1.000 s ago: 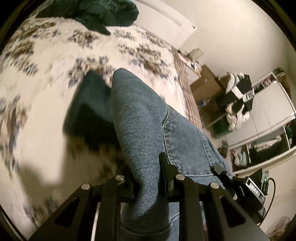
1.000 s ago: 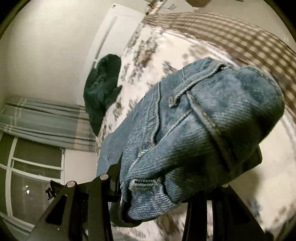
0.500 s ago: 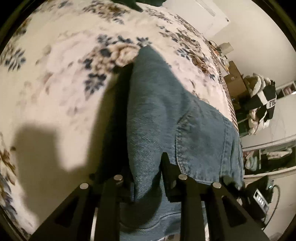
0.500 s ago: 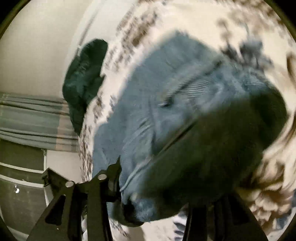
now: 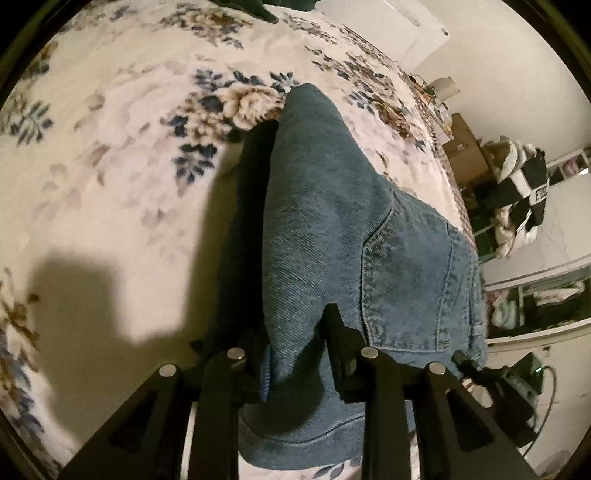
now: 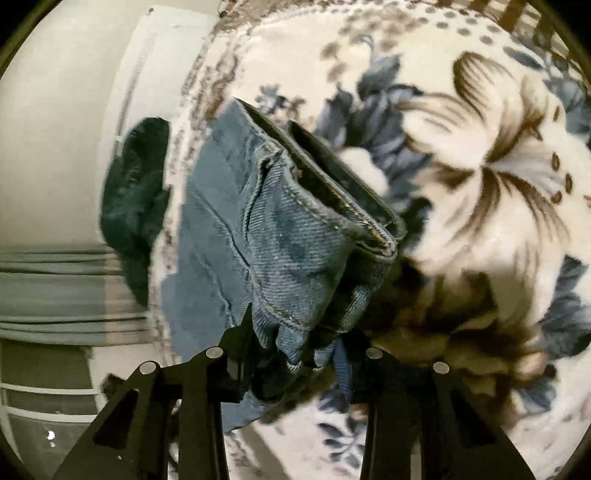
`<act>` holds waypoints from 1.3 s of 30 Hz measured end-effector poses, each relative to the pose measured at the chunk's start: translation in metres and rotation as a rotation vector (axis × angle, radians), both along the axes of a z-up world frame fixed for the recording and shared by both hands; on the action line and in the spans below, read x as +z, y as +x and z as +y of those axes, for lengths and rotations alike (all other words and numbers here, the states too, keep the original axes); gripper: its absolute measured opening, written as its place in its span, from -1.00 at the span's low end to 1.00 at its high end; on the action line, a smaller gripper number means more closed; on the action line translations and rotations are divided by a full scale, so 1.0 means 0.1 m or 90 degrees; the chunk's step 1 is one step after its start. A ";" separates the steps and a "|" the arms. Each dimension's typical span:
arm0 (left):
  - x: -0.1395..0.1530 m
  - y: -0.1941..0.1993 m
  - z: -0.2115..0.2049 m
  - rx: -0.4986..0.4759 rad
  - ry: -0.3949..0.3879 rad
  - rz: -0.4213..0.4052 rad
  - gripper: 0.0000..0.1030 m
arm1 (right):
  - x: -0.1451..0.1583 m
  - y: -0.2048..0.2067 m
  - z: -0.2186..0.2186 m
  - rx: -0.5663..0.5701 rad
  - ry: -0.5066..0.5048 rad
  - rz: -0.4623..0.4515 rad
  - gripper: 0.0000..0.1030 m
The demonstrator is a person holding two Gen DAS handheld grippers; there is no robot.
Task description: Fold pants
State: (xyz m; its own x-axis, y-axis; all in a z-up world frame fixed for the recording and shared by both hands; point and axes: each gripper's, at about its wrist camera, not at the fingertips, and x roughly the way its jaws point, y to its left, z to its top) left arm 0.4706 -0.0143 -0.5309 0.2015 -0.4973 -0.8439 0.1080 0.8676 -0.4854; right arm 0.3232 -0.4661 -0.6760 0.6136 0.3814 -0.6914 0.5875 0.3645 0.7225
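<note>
Blue denim pants hang from both grippers over a floral bedspread. My left gripper is shut on the pants near a back pocket; the cloth drapes forward and down to the bed. My right gripper is shut on the waistband end of the pants, which bunches in front of the fingers just above the bedspread. The rest of the pants lies on the bed behind.
A dark green garment lies at the far end of the bed by the wall and also shows in the left wrist view. Cardboard boxes, clothes and shelves stand beyond the bed's right edge. The right gripper body shows beside the pants.
Both grippers have lowered the pants toward the bed. The bunched waistband in the right gripper has dropped and spread out, and the bedspread is much closer.
</note>
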 end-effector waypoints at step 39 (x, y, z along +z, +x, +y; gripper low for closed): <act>3.47 -2.44 -0.54 0.017 0.278 -0.285 0.91 | 4.16 -1.68 0.92 0.200 -0.628 -0.038 0.99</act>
State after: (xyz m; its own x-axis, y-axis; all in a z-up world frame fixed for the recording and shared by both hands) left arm 0.2261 -0.0687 -0.1844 0.5904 -0.1155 -0.7988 0.1938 0.9810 0.0015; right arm 0.1553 -0.3744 -0.2602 0.6284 -0.1890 -0.7546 0.3362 0.9408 0.0444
